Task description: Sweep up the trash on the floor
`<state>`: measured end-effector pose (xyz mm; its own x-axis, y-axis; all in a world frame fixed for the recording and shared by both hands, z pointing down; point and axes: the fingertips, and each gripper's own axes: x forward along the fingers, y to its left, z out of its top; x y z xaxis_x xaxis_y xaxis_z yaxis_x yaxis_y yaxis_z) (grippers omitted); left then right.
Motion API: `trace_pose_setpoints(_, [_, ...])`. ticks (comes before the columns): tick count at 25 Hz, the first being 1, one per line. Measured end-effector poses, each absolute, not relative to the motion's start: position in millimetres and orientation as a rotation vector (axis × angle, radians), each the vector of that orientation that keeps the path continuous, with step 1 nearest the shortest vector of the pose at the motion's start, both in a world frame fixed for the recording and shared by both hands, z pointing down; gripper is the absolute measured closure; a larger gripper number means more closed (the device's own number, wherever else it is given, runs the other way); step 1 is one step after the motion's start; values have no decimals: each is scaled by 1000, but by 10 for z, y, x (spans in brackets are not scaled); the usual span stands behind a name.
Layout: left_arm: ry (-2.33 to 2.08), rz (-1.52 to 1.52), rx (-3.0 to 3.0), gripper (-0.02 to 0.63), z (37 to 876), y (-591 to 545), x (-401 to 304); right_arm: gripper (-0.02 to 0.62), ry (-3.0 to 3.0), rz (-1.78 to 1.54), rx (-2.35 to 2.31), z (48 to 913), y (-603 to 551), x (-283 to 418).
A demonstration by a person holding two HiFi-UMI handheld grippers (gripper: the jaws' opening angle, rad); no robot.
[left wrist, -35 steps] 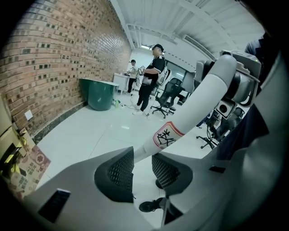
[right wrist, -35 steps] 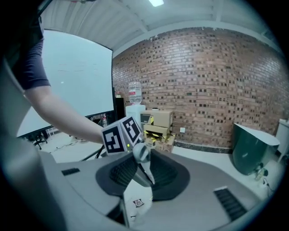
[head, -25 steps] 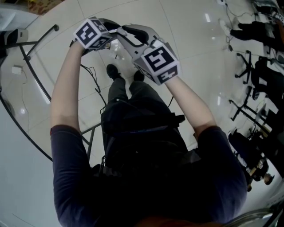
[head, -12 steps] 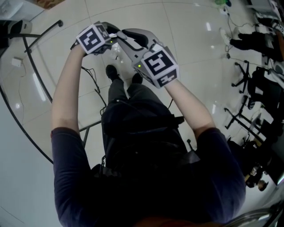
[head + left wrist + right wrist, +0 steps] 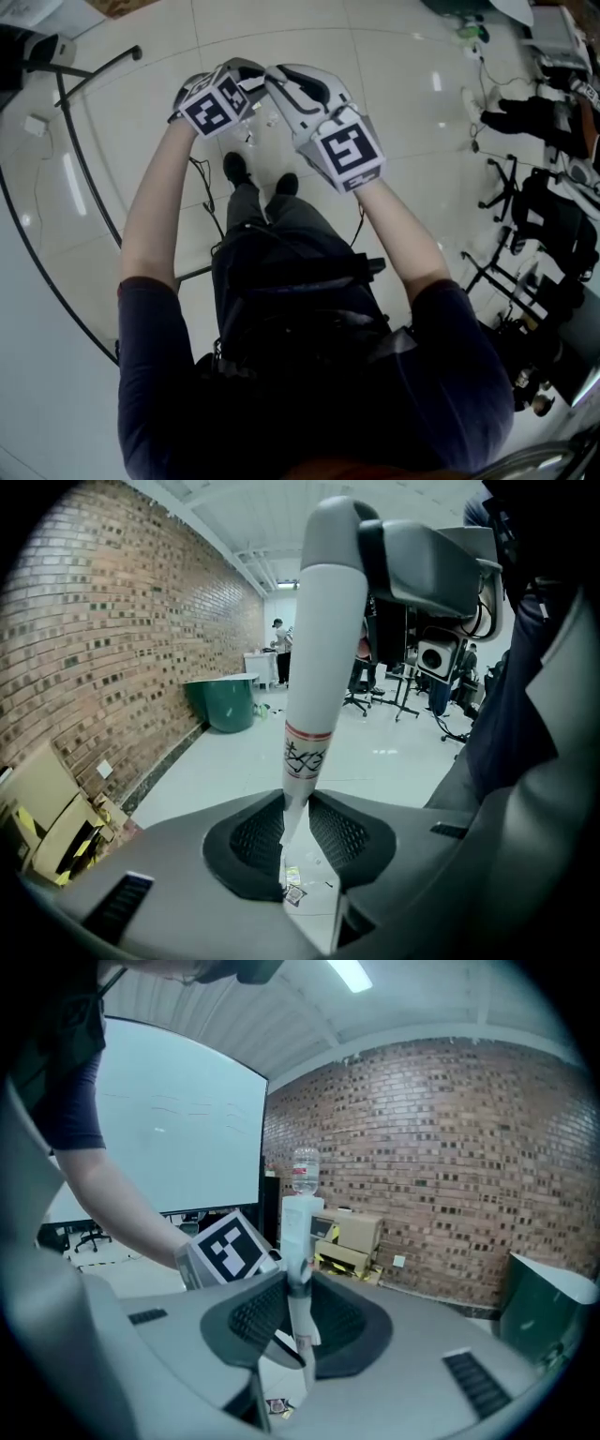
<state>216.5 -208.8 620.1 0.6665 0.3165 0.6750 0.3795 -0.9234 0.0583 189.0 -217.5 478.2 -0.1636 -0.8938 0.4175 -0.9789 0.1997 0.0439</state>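
A white broom handle (image 5: 314,667) with a red band and black marks runs up between the jaws of my left gripper (image 5: 295,832), and the pads press on it. In the right gripper view the same thin handle (image 5: 298,1279) stands between the jaws of my right gripper (image 5: 298,1321), gripped too. Both grippers' jaws have just been closing on it. Small wrappers of trash (image 5: 292,892) lie on the white floor below the jaws; the wrappers (image 5: 277,1408) show in the right gripper view as well. In the head view the left gripper (image 5: 246,70) and the right gripper (image 5: 281,80) are held close together in front of the person.
A green bin (image 5: 225,702) stands by the brick wall, cardboard boxes (image 5: 47,808) at the left. A water dispenser (image 5: 298,1213) is against the wall. Black cables and a curved rod (image 5: 84,159) cross the floor at left; chairs and stands (image 5: 525,216) crowd the right. The person's shoes (image 5: 236,169) are below the grippers.
Both grippers have moved a little away from the body, toward the picture's top, staying side by side. The left gripper's marker cube has rolled.
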Motion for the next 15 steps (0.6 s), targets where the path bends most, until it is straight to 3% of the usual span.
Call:
trace_pose_setpoints(13, [-564, -717, -2871, 525, 5040, -2300, 2256, 506, -2220, 174, 1862, 3654, -2381, 2009])
trace_pose_setpoints(15, [-504, -645, -2903, 500, 4804, -2335, 2235, 506, -2249, 139, 1851, 3423, -2370, 1989])
